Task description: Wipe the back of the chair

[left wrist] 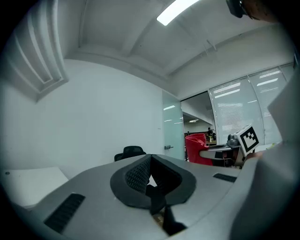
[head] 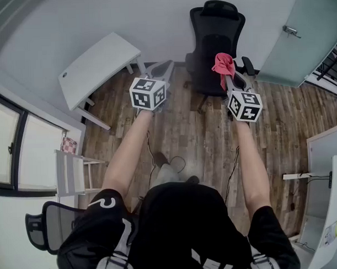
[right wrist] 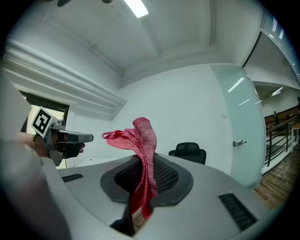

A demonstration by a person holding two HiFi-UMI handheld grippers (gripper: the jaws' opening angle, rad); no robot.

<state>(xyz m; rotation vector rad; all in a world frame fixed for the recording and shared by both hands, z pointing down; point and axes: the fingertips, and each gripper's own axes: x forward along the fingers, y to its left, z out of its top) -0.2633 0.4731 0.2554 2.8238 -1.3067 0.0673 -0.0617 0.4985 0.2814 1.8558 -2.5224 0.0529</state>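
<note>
Holding: jaws of the right gripper (right wrist: 143,174) pinched the red cloth (right wrist: 142,140).
Cloth: looked soft, light, floppy.
Left gripper (left wrist: 150,172): jaws closed on nothing.
Office chair (head: 215,30): stood ahead, untouched.

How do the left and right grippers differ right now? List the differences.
The right gripper is clamped on a red cloth; the left gripper grips nothing, its jaws together. In the head view the right gripper reaches toward the black chair, while the left gripper is off to that chair's left, nearer the white table. Both carry a marker cube and are held out ahead of the person.
</note>
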